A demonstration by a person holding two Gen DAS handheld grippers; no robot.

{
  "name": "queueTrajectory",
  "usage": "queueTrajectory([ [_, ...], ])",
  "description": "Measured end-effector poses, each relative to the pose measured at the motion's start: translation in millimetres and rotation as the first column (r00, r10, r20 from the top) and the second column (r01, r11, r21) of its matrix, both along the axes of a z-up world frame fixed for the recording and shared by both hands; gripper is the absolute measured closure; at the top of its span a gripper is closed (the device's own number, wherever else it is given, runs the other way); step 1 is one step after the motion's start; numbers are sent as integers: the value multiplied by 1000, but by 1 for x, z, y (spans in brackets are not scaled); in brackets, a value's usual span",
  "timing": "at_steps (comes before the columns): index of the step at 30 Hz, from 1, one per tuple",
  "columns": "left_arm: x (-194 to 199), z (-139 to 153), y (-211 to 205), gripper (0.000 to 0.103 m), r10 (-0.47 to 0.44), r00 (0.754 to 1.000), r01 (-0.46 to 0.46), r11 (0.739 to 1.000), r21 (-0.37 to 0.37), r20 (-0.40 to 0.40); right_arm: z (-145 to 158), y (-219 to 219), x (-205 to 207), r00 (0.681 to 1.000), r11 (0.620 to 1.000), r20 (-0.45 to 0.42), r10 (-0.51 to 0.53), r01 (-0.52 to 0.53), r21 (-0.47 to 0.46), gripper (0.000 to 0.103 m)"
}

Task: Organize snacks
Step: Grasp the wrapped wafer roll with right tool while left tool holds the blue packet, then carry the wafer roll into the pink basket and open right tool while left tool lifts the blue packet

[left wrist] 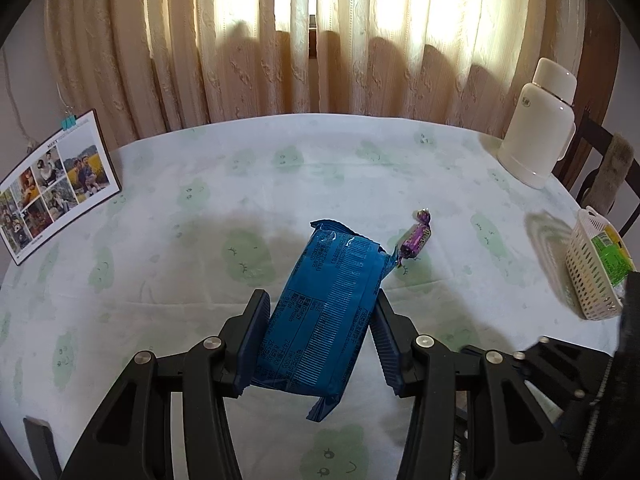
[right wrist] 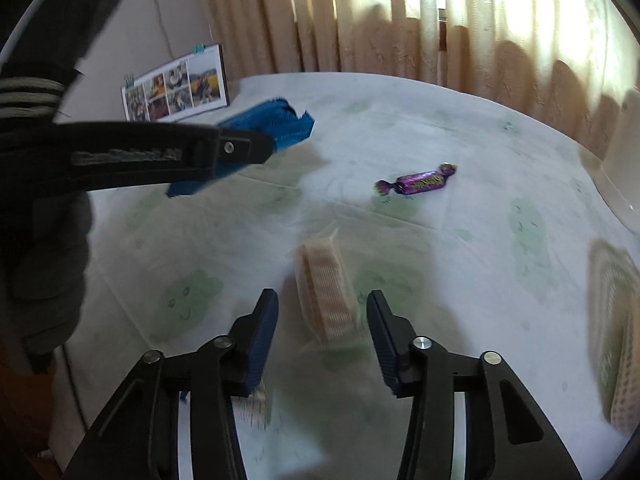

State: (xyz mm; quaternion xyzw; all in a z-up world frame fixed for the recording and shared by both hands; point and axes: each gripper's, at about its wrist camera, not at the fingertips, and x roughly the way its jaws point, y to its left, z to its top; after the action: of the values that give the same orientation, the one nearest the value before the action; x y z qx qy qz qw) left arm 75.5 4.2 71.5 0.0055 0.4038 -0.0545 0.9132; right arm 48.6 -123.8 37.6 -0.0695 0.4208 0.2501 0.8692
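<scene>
Between my left claw's (left wrist: 320,344) pads sits the blue pack (left wrist: 324,312), pinched across its middle and lifted off the table (left wrist: 200,184); light and crinkly, likely slippery. Right claw (right wrist: 322,316) hangs spread around the wafer pack (right wrist: 326,292), brittle, so I'd grip its long sides gently.

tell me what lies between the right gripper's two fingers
A clear-wrapped wafer pack lies on the tablecloth between the open right gripper fingers, seen in the right wrist view.

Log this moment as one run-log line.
left gripper: shut on blue snack pack, lifted | right gripper: open around wafer pack | purple candy: on table | basket: right edge
</scene>
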Motion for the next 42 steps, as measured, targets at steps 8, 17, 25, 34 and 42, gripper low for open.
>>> queueTrajectory([
  [8, 0, -1, 1, 56, 9, 1000, -9, 1000, -9, -15, -10, 11, 15, 999, 998, -7, -35, 35, -45, 69],
  [17, 1, -6, -3, 56, 8, 999, -9, 1000, -5, -35, -3, -7, 11, 996, 995, -6, -87, 87, 38, 75],
  [25, 0, -7, -5, 56, 4, 999, -4, 1000, -3, -37, 20, -32, 7, 988, 981, 38, -153, 147, 125, 75],
  [34, -2, -8, -9, 56, 2, 999, -2, 1000, 1, -36, 38, -62, 2, 968, 957, 79, -239, 222, 184, 75],
  [42, -4, -8, -18, 56, -3, 999, 3, 1000, 3, -35, 57, -94, -11, 935, 927, 131, -330, 294, 235, 75],
])
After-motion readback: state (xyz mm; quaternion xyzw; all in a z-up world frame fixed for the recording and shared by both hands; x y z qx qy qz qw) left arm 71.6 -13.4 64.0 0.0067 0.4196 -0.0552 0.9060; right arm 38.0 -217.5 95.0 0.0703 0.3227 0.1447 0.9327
